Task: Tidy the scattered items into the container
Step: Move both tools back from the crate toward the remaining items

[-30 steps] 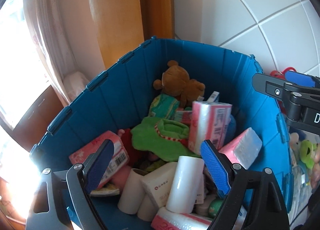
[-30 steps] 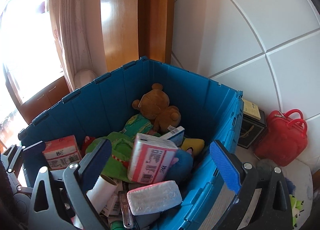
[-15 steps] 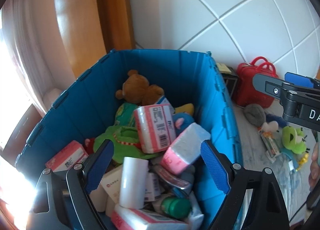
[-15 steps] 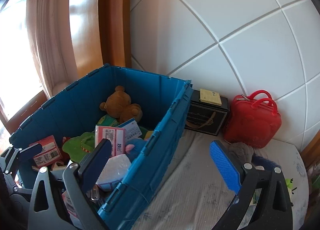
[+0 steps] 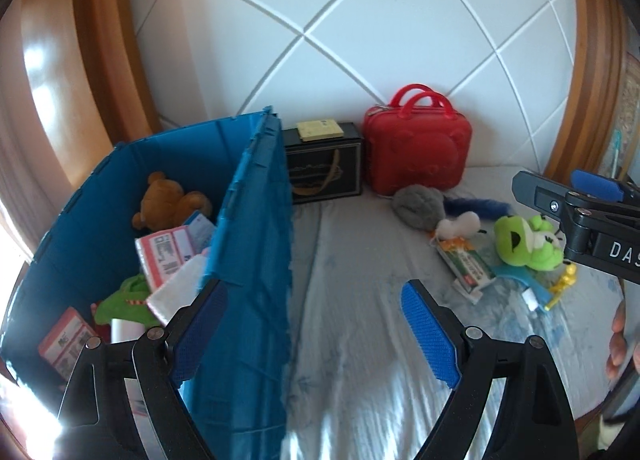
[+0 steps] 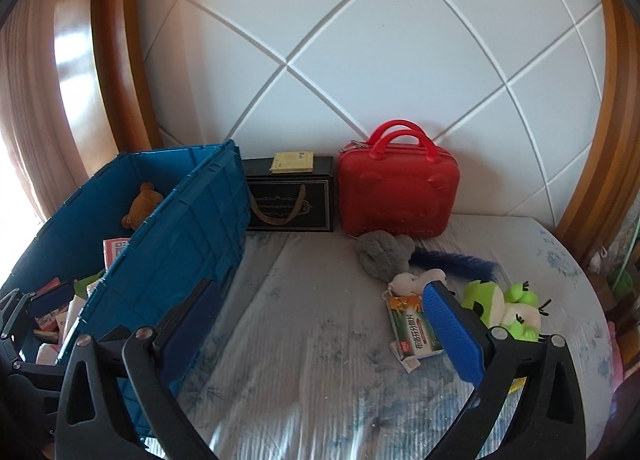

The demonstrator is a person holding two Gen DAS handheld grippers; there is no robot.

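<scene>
A blue crate [image 5: 256, 220] [image 6: 180, 244] stands at the left on the bed, holding a brown teddy [image 5: 168, 200], tissue packs and other items. Scattered items lie to the right: a grey plush [image 6: 384, 252], a dark blue fluffy piece [image 6: 456, 262], a small white plush [image 6: 416, 280], a green box [image 6: 414, 330] and a green frog plush [image 6: 500, 306] [image 5: 524, 240]. My left gripper [image 5: 316, 336] is open and empty beside the crate's right wall. My right gripper [image 6: 320, 340] is open and empty above the sheet, its right finger in front of the green box.
A black gift box [image 6: 290, 196] and a red case [image 6: 396, 192] stand against the white padded headboard [image 6: 360, 60]. A blue and yellow small item [image 5: 552, 288] lies by the frog. The light patterned sheet [image 6: 320, 360] lies between crate and items.
Both grippers have swung right, from over the crate's inside to over the bed. The scattered items have come into view. Both stay open.
</scene>
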